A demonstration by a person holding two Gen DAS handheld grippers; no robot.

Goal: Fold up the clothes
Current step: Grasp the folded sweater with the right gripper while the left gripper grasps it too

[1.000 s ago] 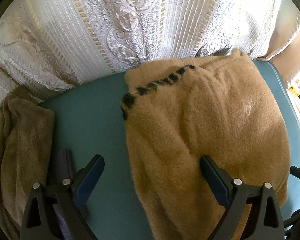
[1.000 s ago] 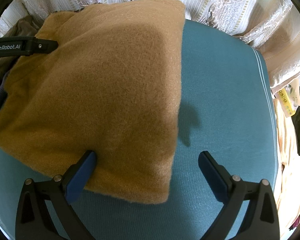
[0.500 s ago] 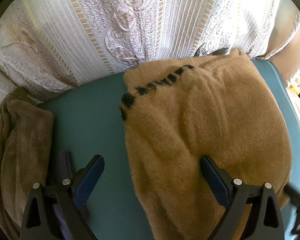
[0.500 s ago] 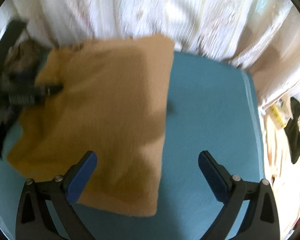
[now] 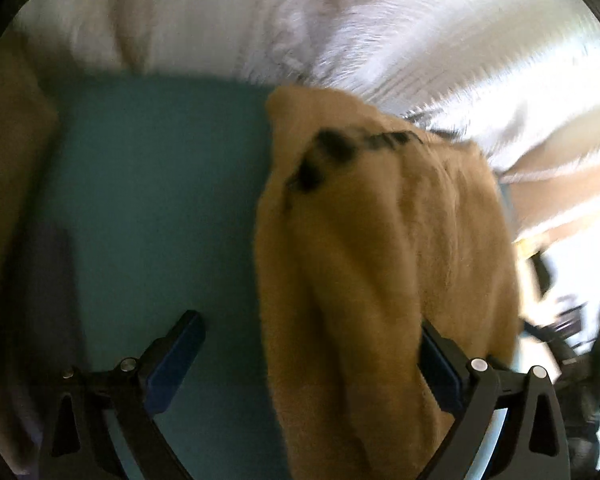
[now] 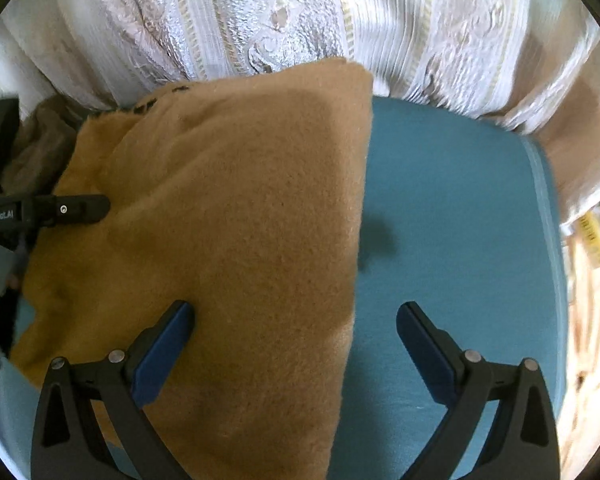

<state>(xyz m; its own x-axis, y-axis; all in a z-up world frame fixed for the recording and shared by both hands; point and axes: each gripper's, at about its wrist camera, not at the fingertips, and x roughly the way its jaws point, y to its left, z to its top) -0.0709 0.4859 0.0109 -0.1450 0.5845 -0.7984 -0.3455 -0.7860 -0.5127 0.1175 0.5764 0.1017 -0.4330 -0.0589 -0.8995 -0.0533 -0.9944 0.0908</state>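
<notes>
- Honestly, nearest the cams first: both tongs are spread wide, nothing pinched in either.
- Right tongs: jaws wide apart, straddling the right edge of the tan fleece garment. Left pad sits over the fleece, right pad over bare teal bench. Can't tell if the left pad actually presses the cloth or just hangs above it.
- Left tongs: also released and wide, straddling the garment's left edge. Right pad is right at the fleece, maybe tucked behind a fold; left pad over bare teal. That view is pretty blurry tbh. From the right cam you can see one of its fingers lying over the fleece near the left side.
- Progress, imo: the tan garment lies on the bench as a compact, roughly rectangular slab w/ a straight right edge and what looks like more than one layer, so it already looks folded, at least mostly. Left side is lumpier, w/ a dark patterned trim showing near the back. Whether another fold is due or it's finished, can't say.
- Further left: a crumpled brownish cloth and smth dark greyish at the bench's edge. Those don't look neatly folded, so prob more to do.
- Far back: pale embroidered curtain behind it all.
</notes>
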